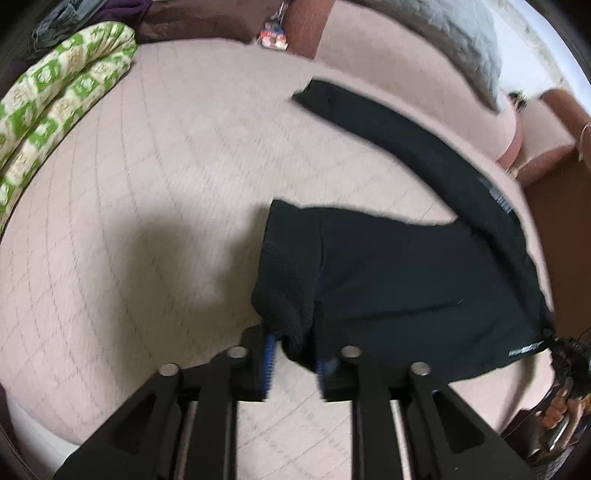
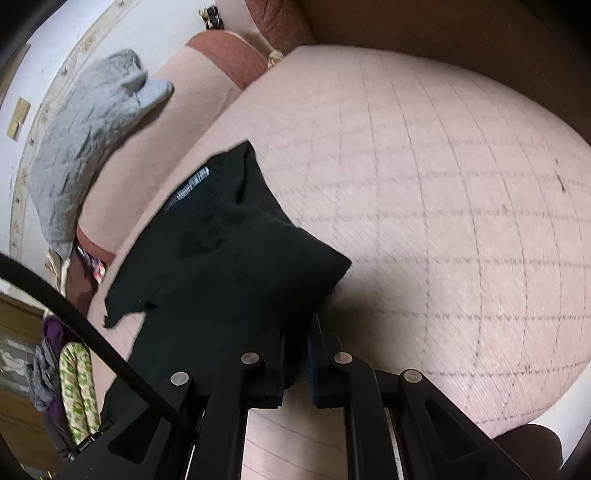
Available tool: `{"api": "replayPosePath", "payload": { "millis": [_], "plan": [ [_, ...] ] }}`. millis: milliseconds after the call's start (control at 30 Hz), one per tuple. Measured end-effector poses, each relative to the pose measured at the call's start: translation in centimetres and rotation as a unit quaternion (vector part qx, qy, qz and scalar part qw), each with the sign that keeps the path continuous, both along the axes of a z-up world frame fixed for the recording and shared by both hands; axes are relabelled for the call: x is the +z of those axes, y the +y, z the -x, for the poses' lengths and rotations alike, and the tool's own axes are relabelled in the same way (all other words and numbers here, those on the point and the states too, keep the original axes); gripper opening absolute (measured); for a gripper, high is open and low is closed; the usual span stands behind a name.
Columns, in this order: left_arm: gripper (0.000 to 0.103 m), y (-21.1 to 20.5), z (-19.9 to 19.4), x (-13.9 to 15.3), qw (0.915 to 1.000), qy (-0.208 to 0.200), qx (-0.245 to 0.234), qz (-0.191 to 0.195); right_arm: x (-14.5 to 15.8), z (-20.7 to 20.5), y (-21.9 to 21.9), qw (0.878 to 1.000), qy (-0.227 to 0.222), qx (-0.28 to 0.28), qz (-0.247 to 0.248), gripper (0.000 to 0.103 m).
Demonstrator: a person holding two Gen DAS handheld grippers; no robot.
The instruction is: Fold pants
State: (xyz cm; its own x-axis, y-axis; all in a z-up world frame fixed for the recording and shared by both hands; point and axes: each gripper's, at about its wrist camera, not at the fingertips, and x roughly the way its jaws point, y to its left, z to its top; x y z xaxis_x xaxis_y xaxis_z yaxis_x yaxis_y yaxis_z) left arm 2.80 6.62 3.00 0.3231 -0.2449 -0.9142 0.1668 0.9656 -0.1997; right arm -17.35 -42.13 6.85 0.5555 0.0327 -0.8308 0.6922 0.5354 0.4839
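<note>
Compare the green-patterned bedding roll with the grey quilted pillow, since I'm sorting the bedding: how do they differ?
The roll is green and cream with a printed pattern; the pillow is plain grey with stitched quilting. The roll lies folded double along one edge of the pink mattress; the pillow leans at another. Both are soft and clear of the pants.

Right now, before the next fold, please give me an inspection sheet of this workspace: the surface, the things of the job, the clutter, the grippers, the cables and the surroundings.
Surface: pink quilted bed cover, checked stitching, mostly bare.
Job's things: black pants, partly lifted at one end, one leg stretching away across the cover.
Clutter: green patterned rolled blanket at the edge; grey quilted pillow by the headboard.
Grippers: left gripper shut on the pants; right gripper shut on the pants.
Cables: one black cable crossing the right wrist view.
Surroundings: brown padded headboard, white wall; picture blurred.
</note>
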Motion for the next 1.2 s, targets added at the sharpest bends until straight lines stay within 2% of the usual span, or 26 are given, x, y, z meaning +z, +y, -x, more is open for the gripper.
{"api": "replayPosePath", "payload": {
  "millis": [67,133,167,200,267,333,367,433,567,667,800,900,967,1067,1133,1200],
  "plan": [
    [0.03,0.5,0.4,-0.6,0.9998,0.005,0.0,-0.018,-0.6,0.4,-0.1,1.0,0.017,-0.006,0.001,0.021],
    [0.033,1.4,0.9,-0.4,0.9999,0.006,-0.006,-0.011,-0.4,1.2,-0.5,1.0,0.016,-0.024,0.0,0.023],
    [0.034,1.8,1.2,0.0,0.9999,0.001,-0.008,-0.007,0.1,1.7,-0.8,0.999,0.015,-0.03,0.006,0.03],
    [0.038,2.2,1.4,1.1,0.9998,-0.013,-0.012,-0.006,1.0,2.0,-1.1,0.999,0.014,-0.035,0.023,0.035],
    [0.042,2.5,1.4,2.5,0.999,-0.04,-0.018,-0.011,2.8,2.1,-1.5,0.997,0.015,-0.038,0.068,0.054],
    [0.06,2.2,0.4,4.2,0.9975,-0.063,-0.031,-0.011,5.1,1.2,-1.7,0.991,0.012,-0.022,0.13,0.062],
    [0.063,1.9,-0.5,4.8,0.9968,-0.07,-0.037,-0.011,5.7,0.6,-1.8,0.989,0.012,-0.011,0.145,0.065],
    [0.064,0.6,-2.8,5.7,0.996,-0.079,-0.039,-0.019,7.0,-2.0,-1.7,0.985,0.009,0.032,0.172,0.067],
    [0.064,-2.8,-8.6,6.3,0.995,-0.081,-0.058,-0.009,7.3,-8.6,-1.8,0.974,0.012,0.137,0.181,0.07],
    [0.064,-4.8,-14.1,5.5,0.9964,-0.063,-0.055,-0.009,6.6,-13.7,-1.9,0.957,0.031,0.196,0.212,0.07],
    [0.064,-6.8,-21.1,3.2,0.9979,-0.048,-0.042,-0.006,4.7,-21.0,-3.0,0.94,0.048,0.272,0.201,0.07],
    [0.064,-8.0,-25.6,0.8,0.9989,-0.029,-0.036,-0.004,3.1,-25.4,-3.8,0.933,0.056,0.305,0.184,0.07],
    [0.064,-8.6,-28.2,-0.9,0.9993,-0.013,-0.034,0.009,2.3,-27.5,-4.4,0.933,0.057,0.31,0.175,0.07],
    [0.065,-8.8,-30.8,-2.3,0.9993,-0.012,-0.025,0.027,0.9,-30.9,-5.2,0.934,0.06,0.313,0.161,0.07],
    [0.083,-9.6,-31.8,-2.7,0.9985,-0.024,-0.035,0.035,-0.3,-32.8,-5.2,0.932,0.067,0.322,0.151,0.07],
    [0.095,-11.1,-32.3,-2.9,0.9972,-0.033,-0.062,0.028,-1.8,-33.8,-4.5,0.924,0.082,0.34,0.155,0.07]
  ]
}}
